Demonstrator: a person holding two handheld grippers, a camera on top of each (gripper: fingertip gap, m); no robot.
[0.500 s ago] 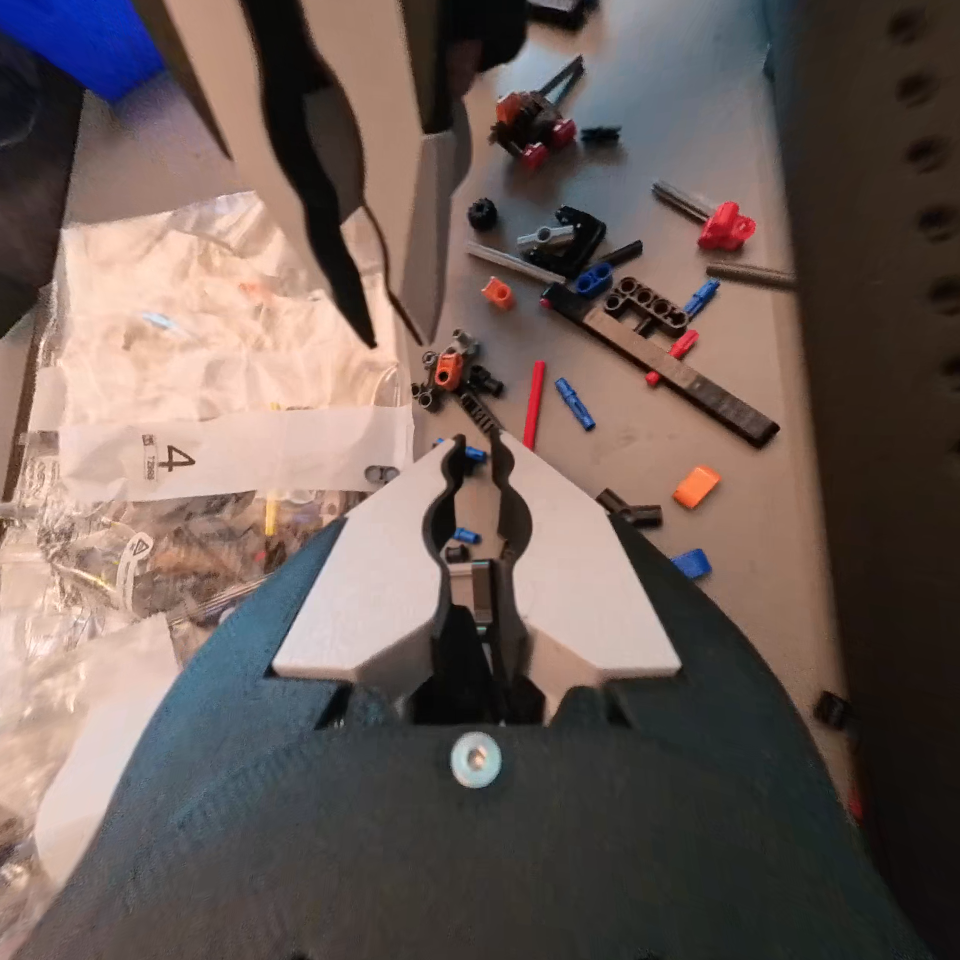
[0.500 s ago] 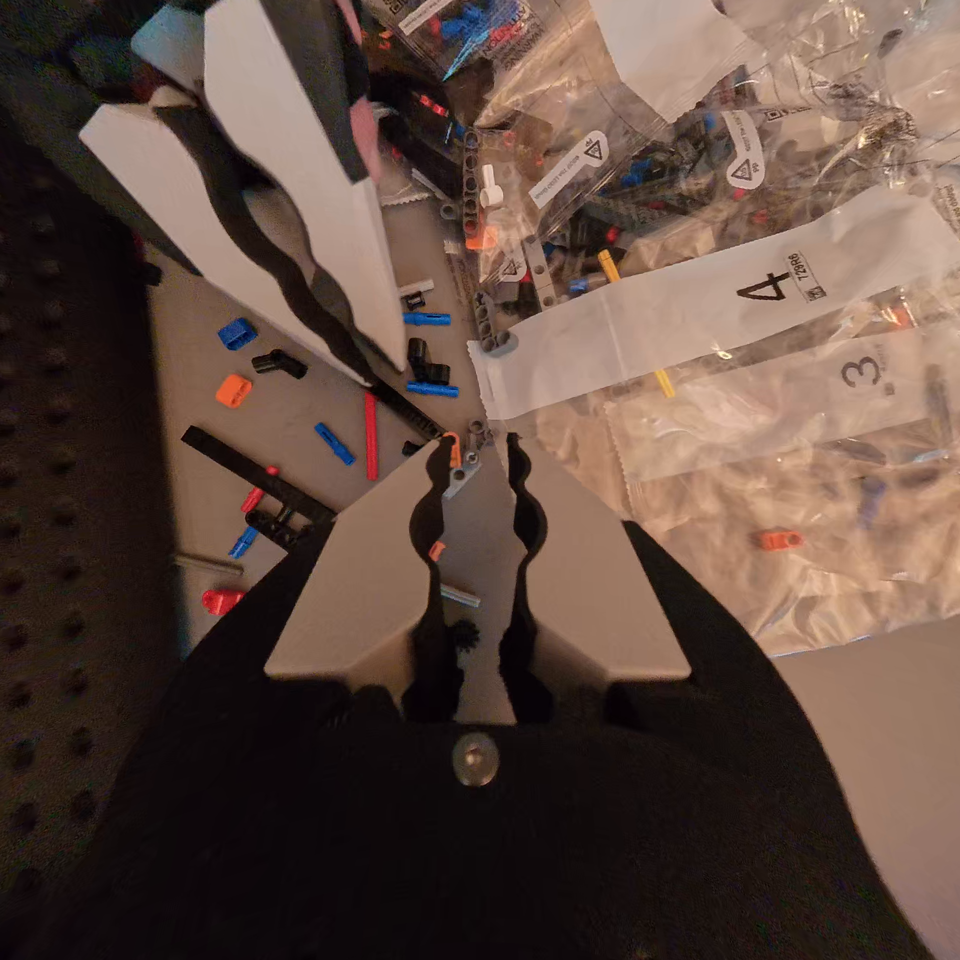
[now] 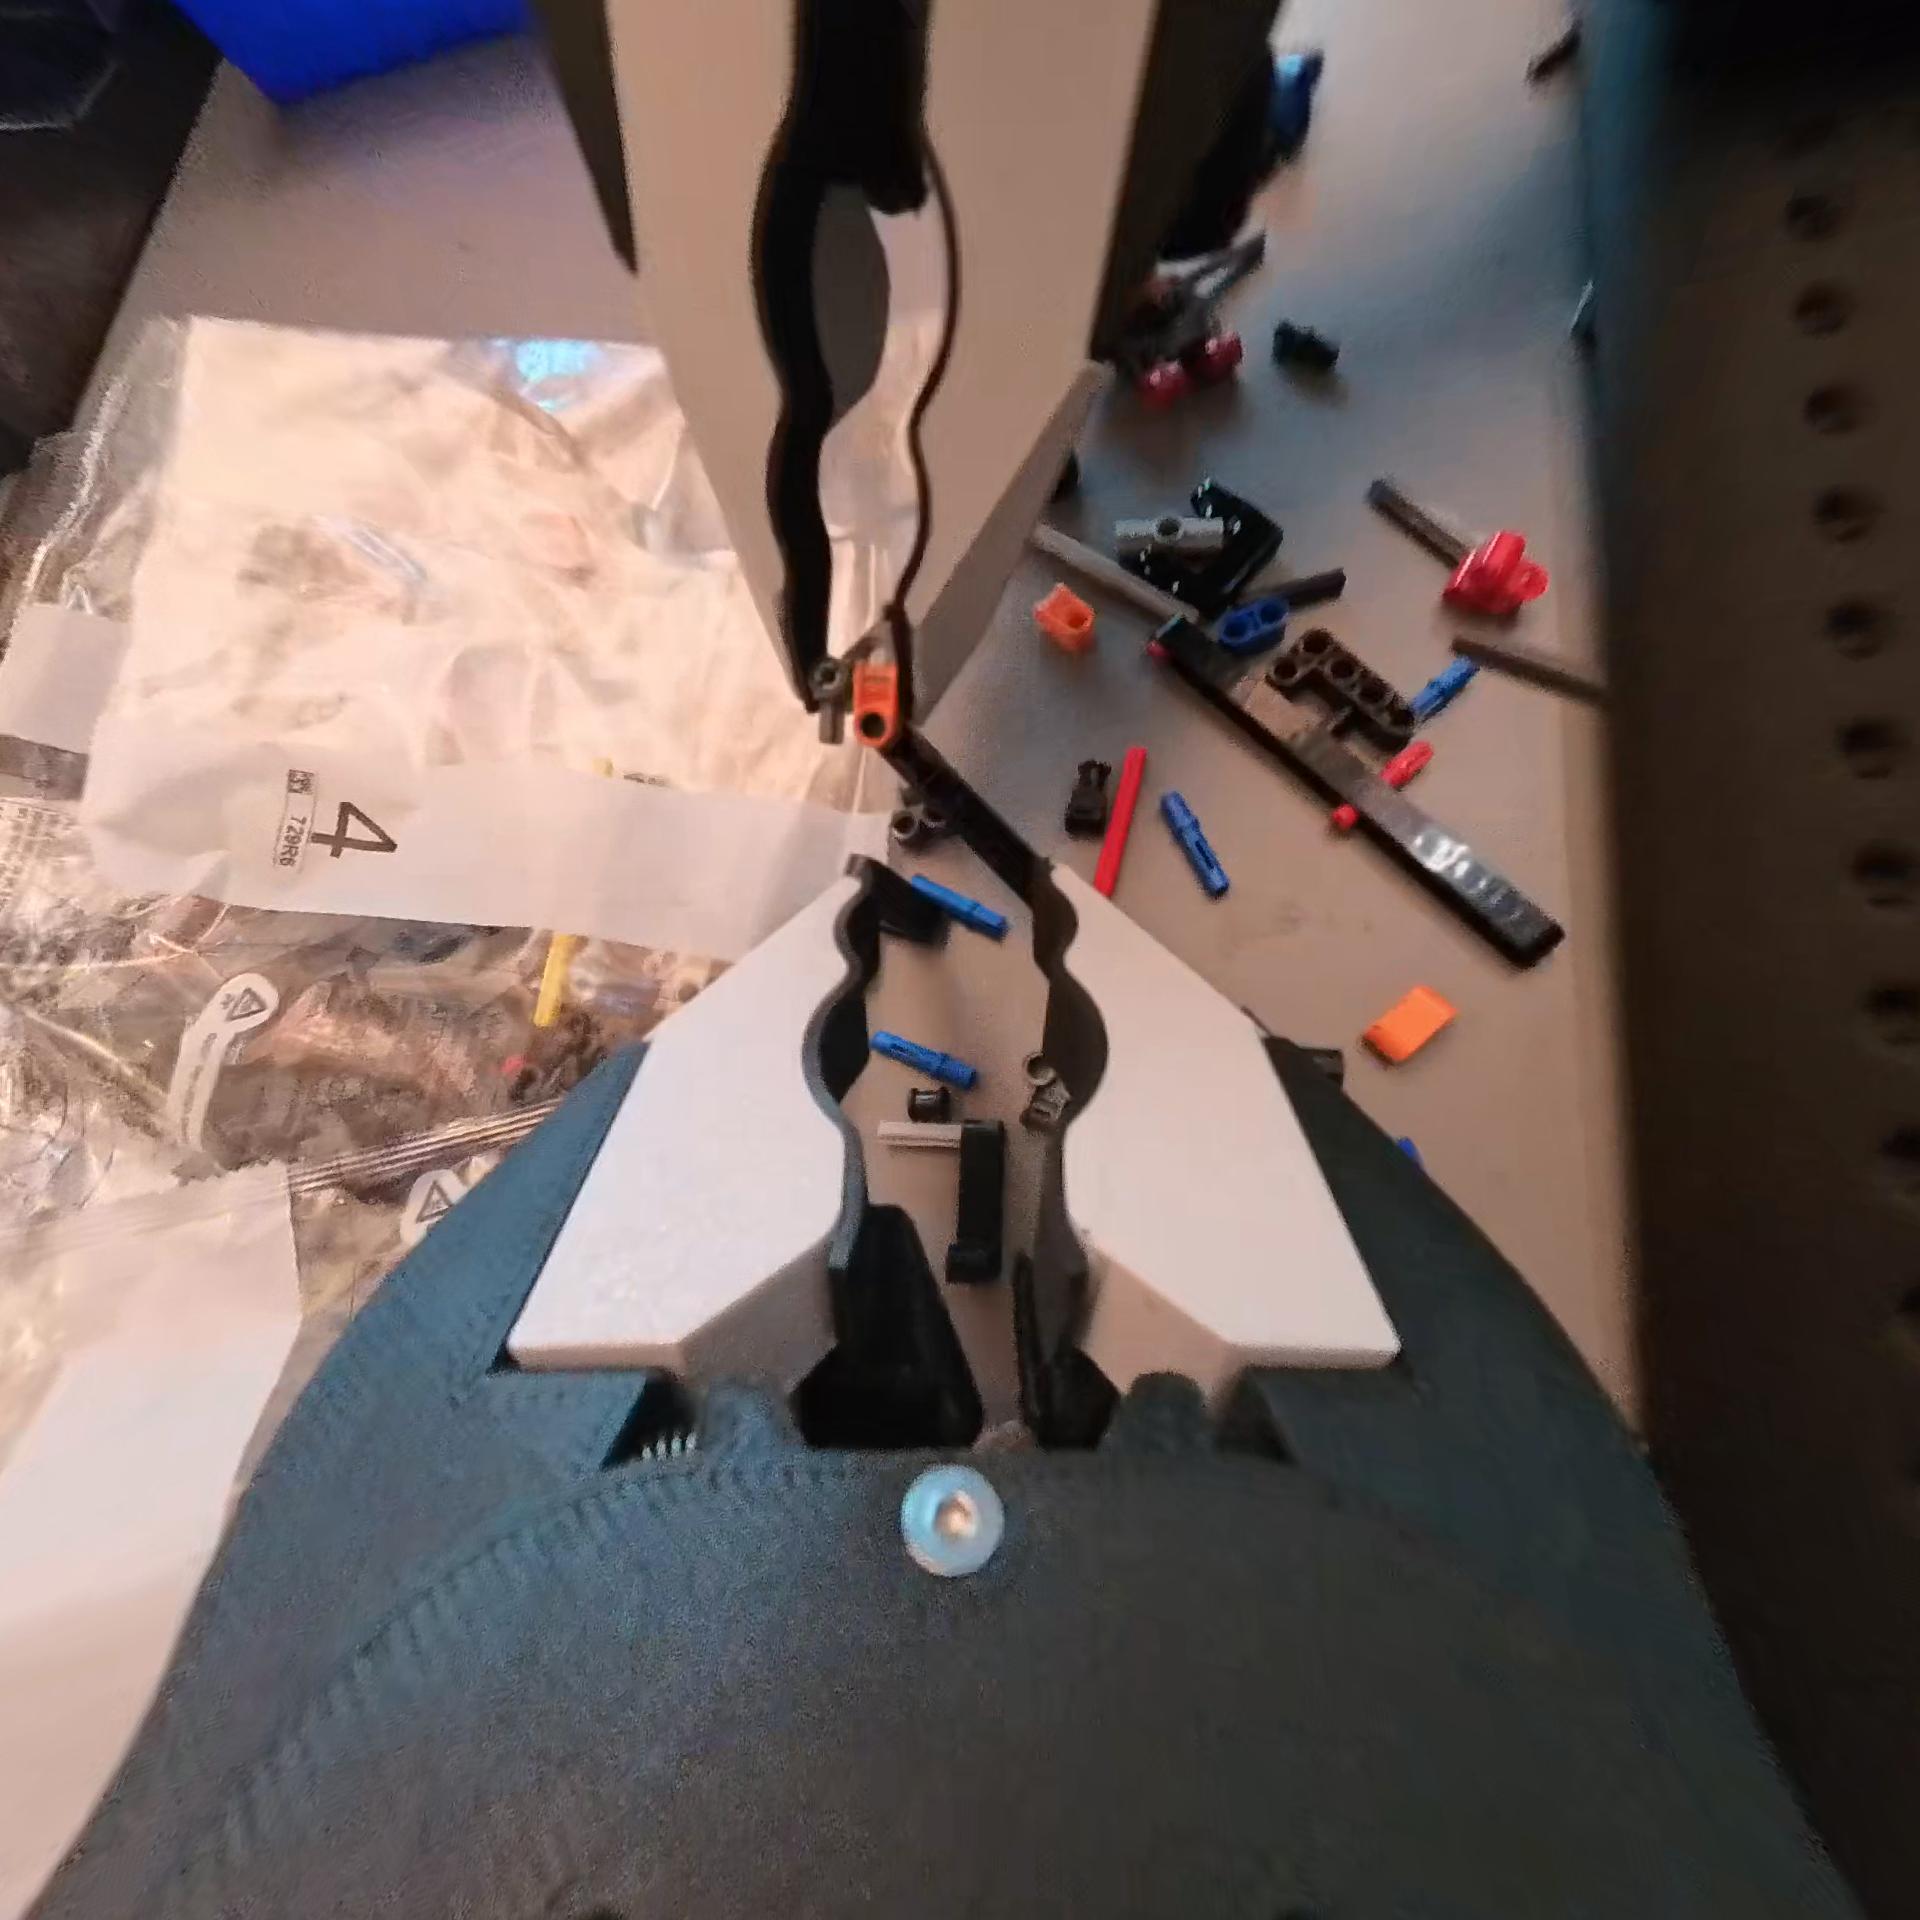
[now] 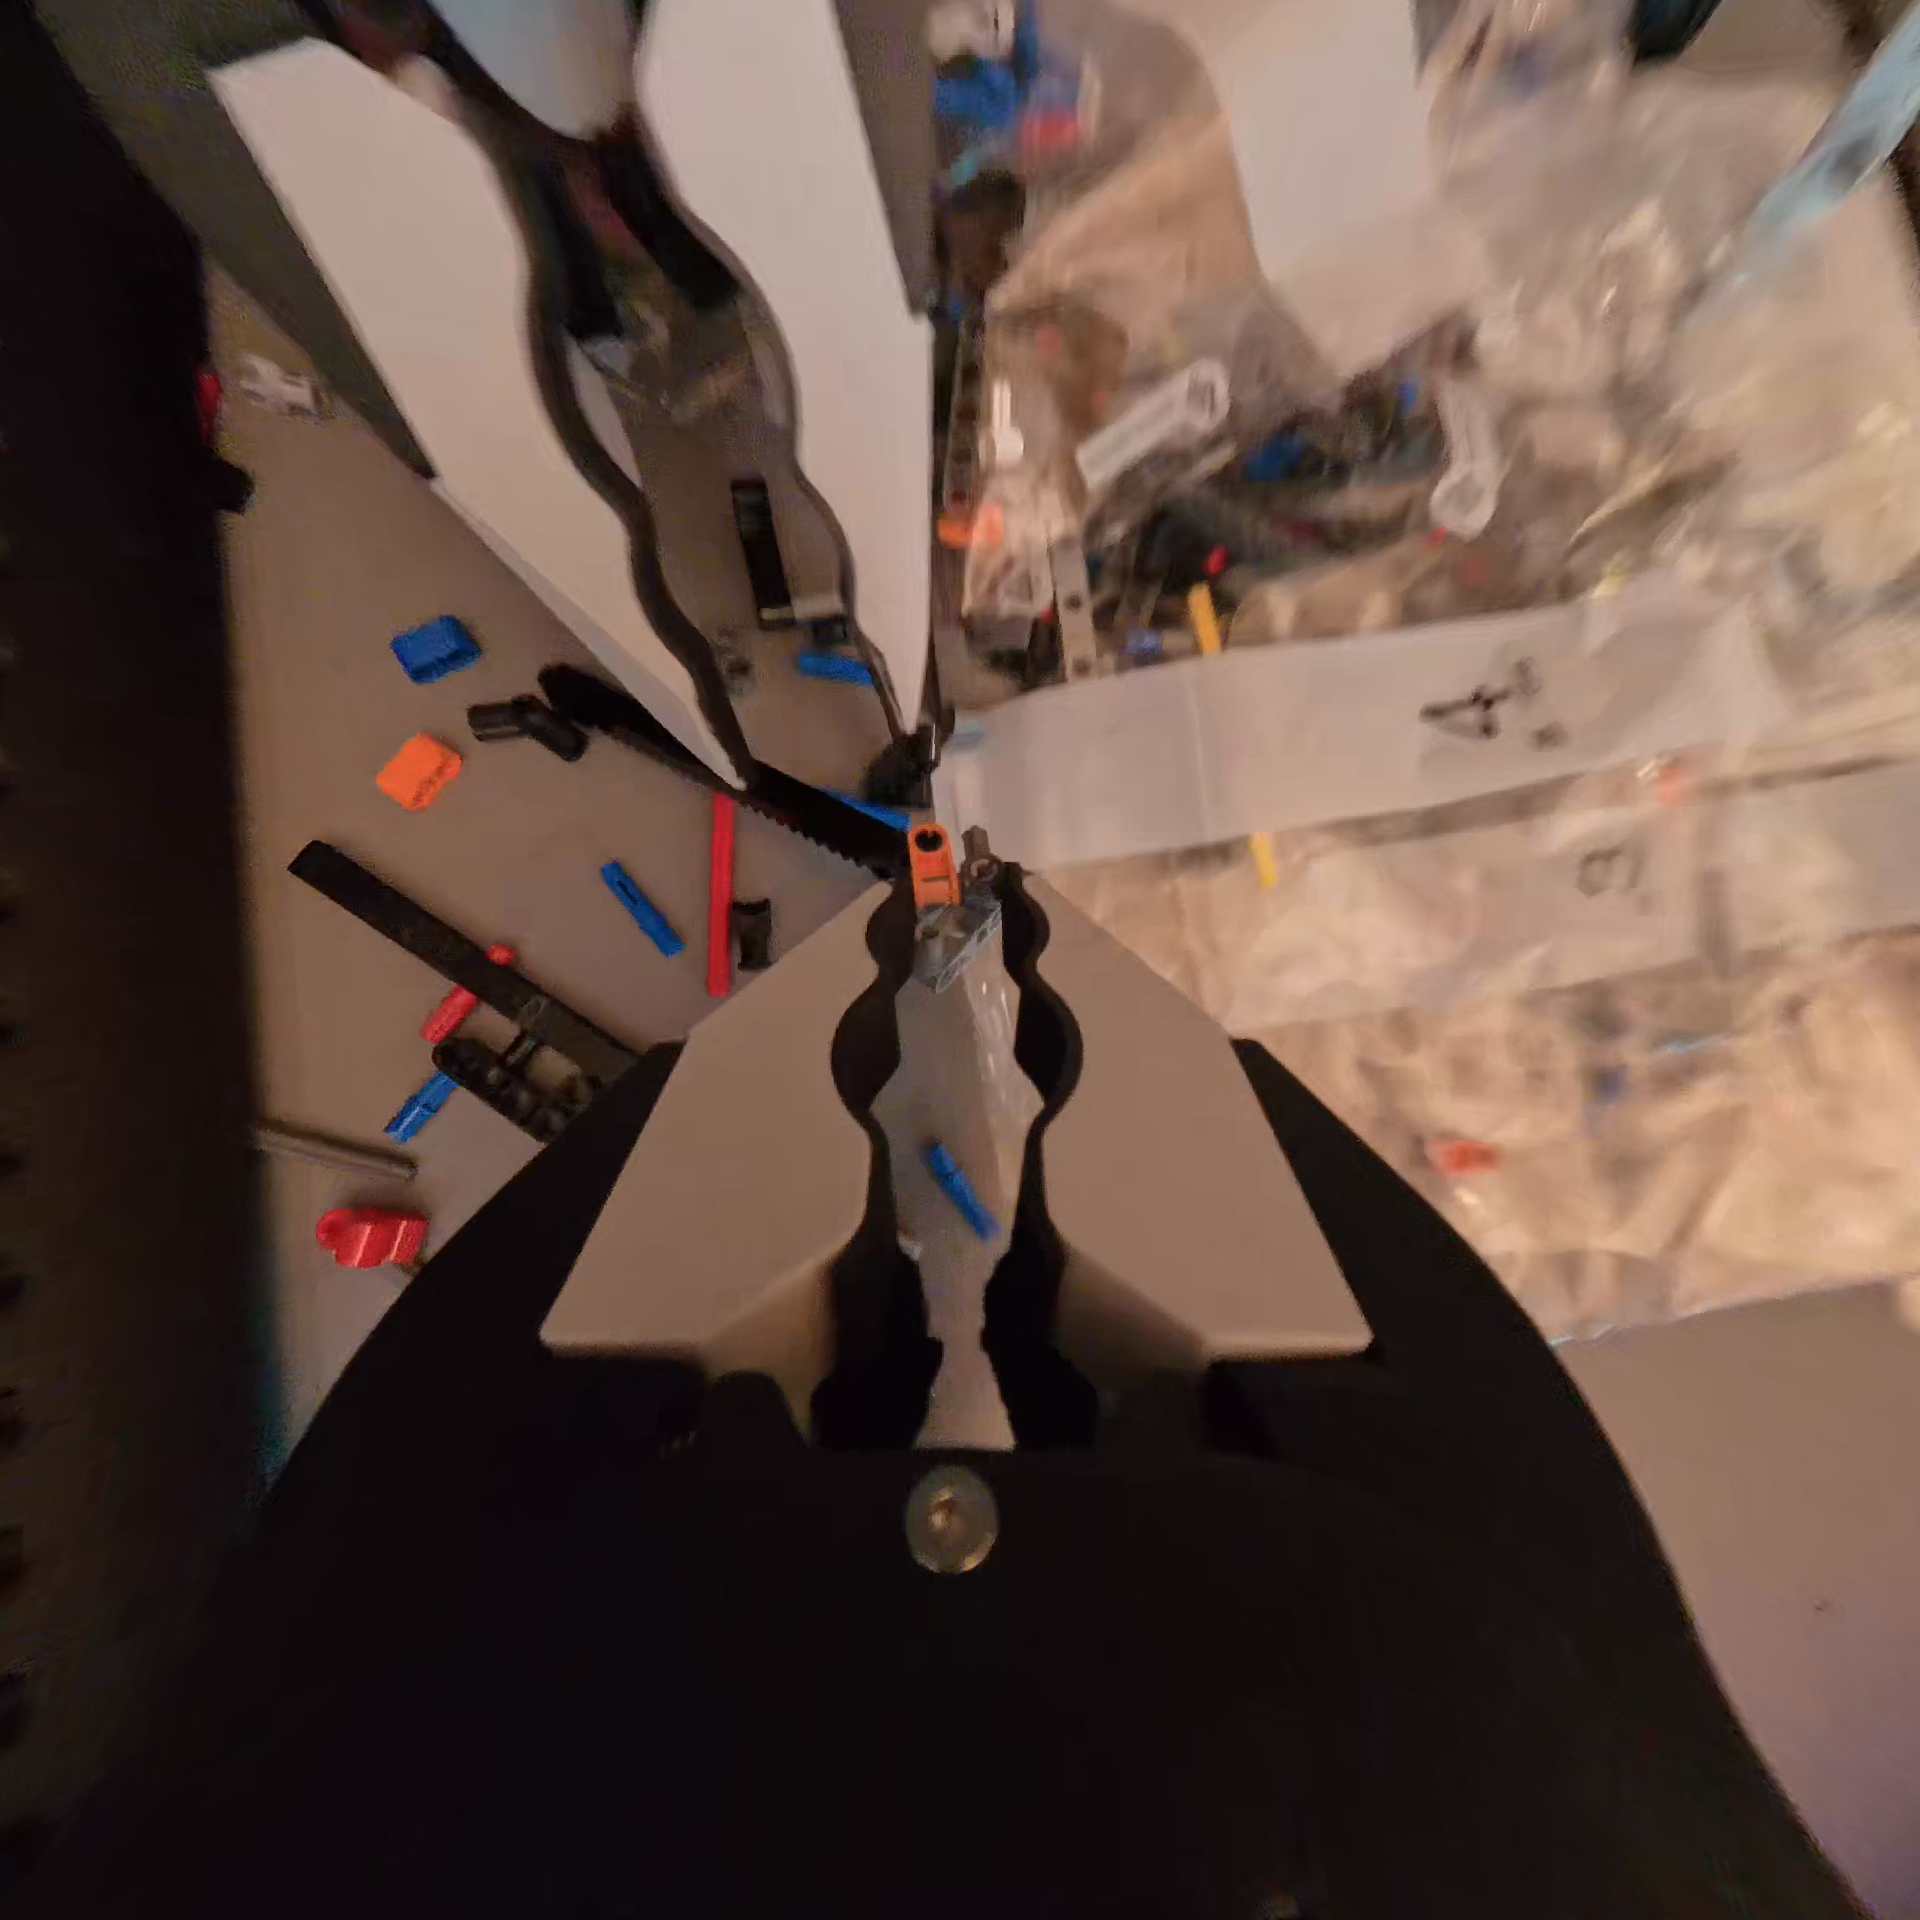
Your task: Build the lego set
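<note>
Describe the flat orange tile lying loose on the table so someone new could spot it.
Start at the long black toothed strip lying diagonally on the grey table. Just beyond its near end lies the orange tile. It is smooth and flat, with no holes, unlike the other orange pieces.

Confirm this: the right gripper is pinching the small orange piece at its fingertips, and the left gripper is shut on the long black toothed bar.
Not quite. The left gripper is open, holding nothing; the long black toothed bar lies on the table, as the left wrist view shows. The right gripper does pinch the small orange piece.
</note>
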